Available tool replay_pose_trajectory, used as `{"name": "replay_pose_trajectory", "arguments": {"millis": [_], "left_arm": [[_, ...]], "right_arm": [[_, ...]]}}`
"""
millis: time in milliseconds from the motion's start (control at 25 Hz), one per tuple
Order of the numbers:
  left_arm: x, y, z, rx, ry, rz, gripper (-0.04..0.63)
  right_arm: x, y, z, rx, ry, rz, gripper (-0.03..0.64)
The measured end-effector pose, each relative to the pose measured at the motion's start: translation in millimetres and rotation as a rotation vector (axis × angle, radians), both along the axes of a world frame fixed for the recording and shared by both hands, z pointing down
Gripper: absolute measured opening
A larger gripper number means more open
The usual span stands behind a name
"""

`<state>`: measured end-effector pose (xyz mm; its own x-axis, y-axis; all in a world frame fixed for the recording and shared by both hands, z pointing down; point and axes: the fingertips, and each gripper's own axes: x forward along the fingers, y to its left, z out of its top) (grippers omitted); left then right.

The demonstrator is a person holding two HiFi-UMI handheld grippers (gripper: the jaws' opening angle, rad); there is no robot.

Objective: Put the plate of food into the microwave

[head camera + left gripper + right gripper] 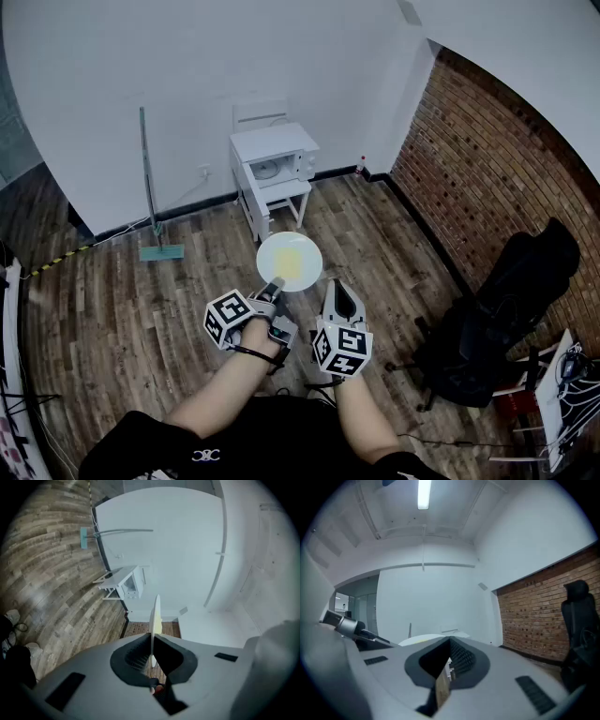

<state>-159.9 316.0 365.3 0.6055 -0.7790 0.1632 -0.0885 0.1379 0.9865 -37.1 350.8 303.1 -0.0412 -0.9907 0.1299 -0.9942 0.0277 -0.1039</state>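
Note:
A white plate [290,261] with a flat yellow piece of food on it is held out over the wooden floor. My left gripper [275,286] is shut on its near rim. In the left gripper view the plate [155,620] shows edge-on between the pressed jaws of that gripper [152,641]. My right gripper [337,286] hovers just right of the plate, shut and empty; in its own view its tips [450,641] meet, with the plate's rim [417,639] to the left. The white microwave [274,159] stands on a small white table [281,195] against the far wall, well ahead of the plate.
A long-handled mop [150,187] leans on the wall left of the microwave. A brick wall [487,159] runs along the right. A black office chair [506,309] and a cluttered stand [562,384] are at the right. Wooden floor stretches between me and the microwave [129,585].

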Motion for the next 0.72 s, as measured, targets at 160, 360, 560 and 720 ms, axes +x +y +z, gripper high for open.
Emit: {"name": "replay_pose_trajectory", "arguments": {"millis": [160, 360, 560, 720], "left_arm": [[-3, 1, 5, -0.017, 0.002, 0.000, 0.009], [-10, -3, 10, -0.031, 0.008, 0.014, 0.009], [-19, -11, 14, -0.038, 0.016, 0.032, 0.009], [-16, -22, 21, -0.057, 0.017, 0.049, 0.009]], "right_arm": [[0, 3, 1, 0.021, -0.040, 0.019, 0.011], [-11, 2, 8, 0.013, -0.032, 0.033, 0.011], [-23, -1, 13, 0.007, -0.050, 0.034, 0.011], [-22, -8, 19, -0.004, -0.047, 0.036, 0.011]]}}
